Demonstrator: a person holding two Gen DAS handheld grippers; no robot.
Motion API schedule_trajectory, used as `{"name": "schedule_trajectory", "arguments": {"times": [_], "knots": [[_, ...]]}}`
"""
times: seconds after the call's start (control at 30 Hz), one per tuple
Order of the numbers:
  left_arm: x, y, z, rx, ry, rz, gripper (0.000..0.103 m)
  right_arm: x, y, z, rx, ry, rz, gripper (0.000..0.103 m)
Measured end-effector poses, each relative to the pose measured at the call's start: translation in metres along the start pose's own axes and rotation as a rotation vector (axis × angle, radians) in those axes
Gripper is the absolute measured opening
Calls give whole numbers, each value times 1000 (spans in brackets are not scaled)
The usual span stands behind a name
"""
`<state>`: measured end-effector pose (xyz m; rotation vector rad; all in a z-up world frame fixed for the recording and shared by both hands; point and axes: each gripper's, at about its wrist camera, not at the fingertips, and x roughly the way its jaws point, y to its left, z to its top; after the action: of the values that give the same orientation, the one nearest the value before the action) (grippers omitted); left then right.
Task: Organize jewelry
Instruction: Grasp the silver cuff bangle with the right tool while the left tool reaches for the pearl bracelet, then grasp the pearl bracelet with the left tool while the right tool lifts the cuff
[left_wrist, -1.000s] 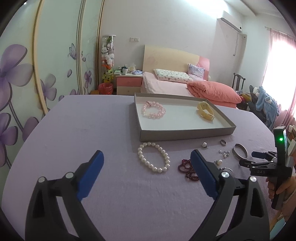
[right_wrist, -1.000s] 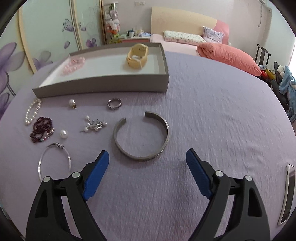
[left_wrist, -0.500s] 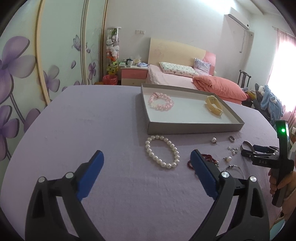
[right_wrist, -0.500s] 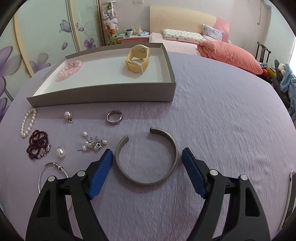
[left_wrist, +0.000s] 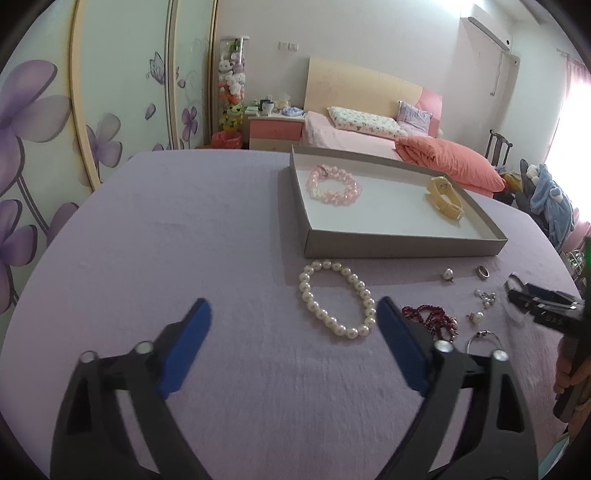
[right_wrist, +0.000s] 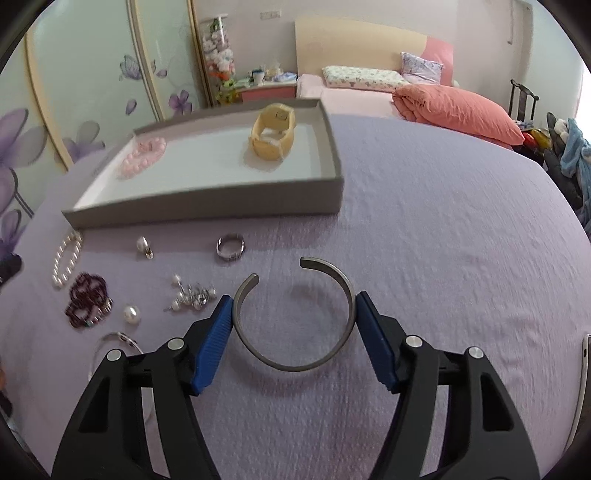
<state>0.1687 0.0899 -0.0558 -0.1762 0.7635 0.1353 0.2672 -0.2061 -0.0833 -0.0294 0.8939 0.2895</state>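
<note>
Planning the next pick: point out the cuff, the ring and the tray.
cuff (right_wrist: 295, 367): right wrist view, bottom of its curve.
ring (right_wrist: 230, 248): right wrist view, front of the band.
tray (right_wrist: 207, 206): right wrist view, near outer wall.

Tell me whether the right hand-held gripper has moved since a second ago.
Yes. The right hand-held gripper has come forward to straddle the metal bangle, which lay ahead of it, its jaws closing.

The right gripper (right_wrist: 293, 319) tilted downward, its jaws just closing (pads not clearly pressing). The left gripper (left_wrist: 293, 325) hung wide, also narrowing slightly, nothing between them.
</note>
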Motion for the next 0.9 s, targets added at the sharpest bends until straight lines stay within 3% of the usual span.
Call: {"name": "schedule_trajectory", "arguments": {"times": [0.27, 0.43, 0.63, 0.9], "knots": [[41, -8, 3, 15, 110, 29, 48, -9, -6, 7, 21, -30, 21, 67], [54, -11, 7, 9, 134, 43, 40, -9, -6, 8, 20, -28, 24, 67], [59, -19, 11, 23, 153, 71, 20, -8, -4, 8, 22, -25, 35, 67], [59, -38, 8, 97, 162, 156, 19, -12, 2, 8, 23, -32, 58, 67]]}}
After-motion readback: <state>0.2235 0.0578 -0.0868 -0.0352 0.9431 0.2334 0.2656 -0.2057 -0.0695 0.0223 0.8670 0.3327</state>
